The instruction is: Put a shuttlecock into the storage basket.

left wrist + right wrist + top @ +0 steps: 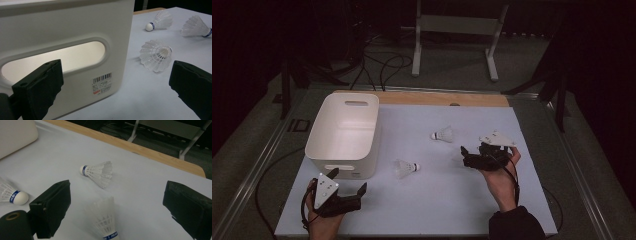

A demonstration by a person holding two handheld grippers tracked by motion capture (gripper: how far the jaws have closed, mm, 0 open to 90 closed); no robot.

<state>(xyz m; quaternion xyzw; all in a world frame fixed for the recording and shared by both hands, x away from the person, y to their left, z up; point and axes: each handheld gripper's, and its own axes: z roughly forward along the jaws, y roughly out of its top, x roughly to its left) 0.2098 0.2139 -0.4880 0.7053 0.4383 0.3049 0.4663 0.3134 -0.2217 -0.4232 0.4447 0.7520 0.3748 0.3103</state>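
The work in hand looks like gathering shuttlecocks into the white bin [343, 131]; the step under way is the reach for the first pick, and nothing is being gripped yet.

The right gripper [472, 156] is hovering low over the table's right side with its jaws spread wide and empty; in the right gripper view a shuttlecock [106, 220] is lying between those jaws, feathers pointing away and cork toward the camera, a little blurred; a second shuttlecock [98, 173] is resting on its side farther off, and a third [11, 194] is lying off to the left, cork toward the jaws.

The left gripper [348, 186] is waiting near the bin's front corner, jaws also spread and holding nothing; its own view is looking past the bin's handle slot [53, 60] toward the middle shuttlecock [156, 55] just beside the bin.

I judge the next move calls for the right gripper to be sinking a touch, centring the jaws about the nearest shuttlecock's cork end, and closing gently, since feathers are crushing easily; then lifting and carrying it across to the bin.
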